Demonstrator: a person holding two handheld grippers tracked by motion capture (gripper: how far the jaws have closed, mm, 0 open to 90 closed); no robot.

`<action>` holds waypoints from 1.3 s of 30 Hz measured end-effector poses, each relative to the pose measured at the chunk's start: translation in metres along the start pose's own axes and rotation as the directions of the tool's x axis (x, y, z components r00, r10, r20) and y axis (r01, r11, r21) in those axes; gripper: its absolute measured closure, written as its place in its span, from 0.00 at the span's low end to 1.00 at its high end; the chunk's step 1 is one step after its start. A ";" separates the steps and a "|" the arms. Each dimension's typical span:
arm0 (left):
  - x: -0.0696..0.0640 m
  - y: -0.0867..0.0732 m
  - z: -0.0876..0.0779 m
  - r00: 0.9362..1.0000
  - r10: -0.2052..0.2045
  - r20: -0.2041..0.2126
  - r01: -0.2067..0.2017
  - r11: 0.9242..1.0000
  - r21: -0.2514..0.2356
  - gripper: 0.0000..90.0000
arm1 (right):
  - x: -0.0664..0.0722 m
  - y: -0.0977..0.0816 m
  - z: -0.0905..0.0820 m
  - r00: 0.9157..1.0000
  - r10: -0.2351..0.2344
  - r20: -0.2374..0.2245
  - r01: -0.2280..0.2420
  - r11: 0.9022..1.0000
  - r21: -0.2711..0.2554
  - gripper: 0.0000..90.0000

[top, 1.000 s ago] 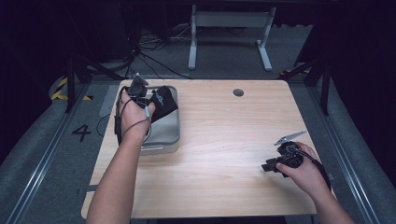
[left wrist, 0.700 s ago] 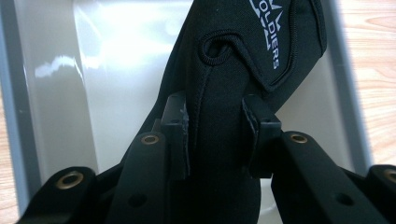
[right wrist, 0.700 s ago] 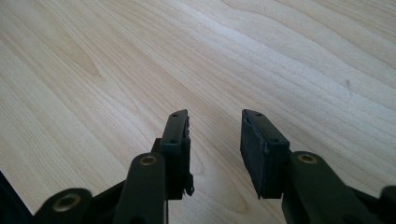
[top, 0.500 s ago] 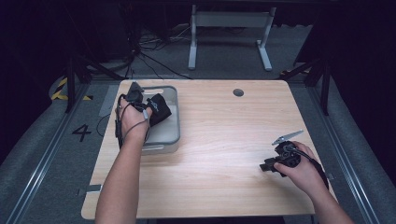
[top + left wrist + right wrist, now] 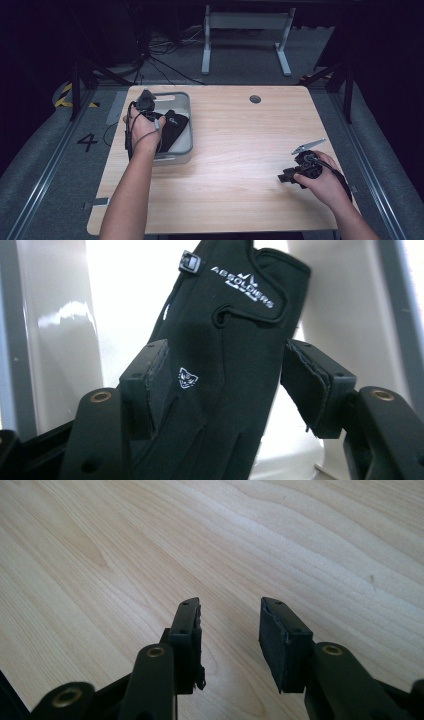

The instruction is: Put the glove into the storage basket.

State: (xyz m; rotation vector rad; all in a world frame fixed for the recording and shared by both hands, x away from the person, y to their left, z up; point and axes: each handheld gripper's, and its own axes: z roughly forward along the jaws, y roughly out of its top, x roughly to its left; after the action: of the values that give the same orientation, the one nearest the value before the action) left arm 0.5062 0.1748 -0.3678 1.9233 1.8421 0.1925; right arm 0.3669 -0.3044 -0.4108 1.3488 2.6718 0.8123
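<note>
A black glove (image 5: 173, 126) with white lettering lies in the grey bin (image 5: 188, 149) at the table's far left. My left gripper (image 5: 152, 117) reaches down into the bin over it. In the left gripper view the glove (image 5: 240, 305) hangs between the jaws of this gripper (image 5: 225, 370). They have just been opening: the right pad (image 5: 312, 385) stands clear of the fabric and the left pad barely touches it. My right gripper (image 5: 285, 176) rests low over the bare wood at the near right. Its jaws (image 5: 230, 625) have just been opening, with nothing between them.
The wooden table (image 5: 240, 165) has a round cable hole (image 5: 255, 99) near its far edge. The bin's pale inner wall (image 5: 125, 290) rises behind the glove. A white table frame (image 5: 245, 30) and loose cables (image 5: 165, 55) lie on the floor beyond.
My left hand has come down and the glove has sunk from above the bin into it. The left jaws have spread apart. The right hand has stayed where it was.
</note>
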 end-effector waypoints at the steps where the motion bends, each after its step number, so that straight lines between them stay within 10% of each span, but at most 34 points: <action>1: -0.002 -0.001 -0.003 1.000 0.014 0.009 -0.013 1.000 -0.009 0.42 | 0.000 0.000 0.000 1.000 -0.004 0.004 0.004 1.000 -0.005 0.69; 9: -0.023 -0.022 -0.032 0.990 0.131 0.059 -0.127 0.989 -0.079 0.44 | -0.005 0.005 -0.001 1.000 -0.016 0.010 0.016 1.000 -0.025 0.68; 15: -0.041 -0.046 -0.055 0.967 0.227 0.116 -0.215 0.970 -0.113 0.44 | -0.013 0.007 -0.004 0.999 -0.043 0.002 0.043 0.998 -0.054 0.68; 21: -0.059 -0.071 -0.070 0.928 0.321 0.186 -0.299 0.944 -0.141 0.43 | -0.020 0.003 -0.005 0.995 -0.104 -0.003 0.104 0.993 -0.057 0.67; 32: -0.088 -0.106 -0.070 0.817 0.491 0.302 -0.457 0.871 -0.178 0.42 | -0.023 -0.013 0.002 0.986 -0.163 -0.043 0.157 0.980 -0.119 0.63; 39: -0.084 -0.134 -0.050 0.783 0.529 0.328 -0.499 0.848 -0.178 0.40 | -0.020 -0.019 0.007 0.982 -0.184 -0.052 0.176 0.977 -0.123 0.61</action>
State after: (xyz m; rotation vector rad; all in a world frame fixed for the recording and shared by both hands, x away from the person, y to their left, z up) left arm 0.3568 0.1038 -0.3619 2.1896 1.0233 0.0702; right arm 0.3671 -0.3260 -0.4302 1.0543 2.6936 0.9887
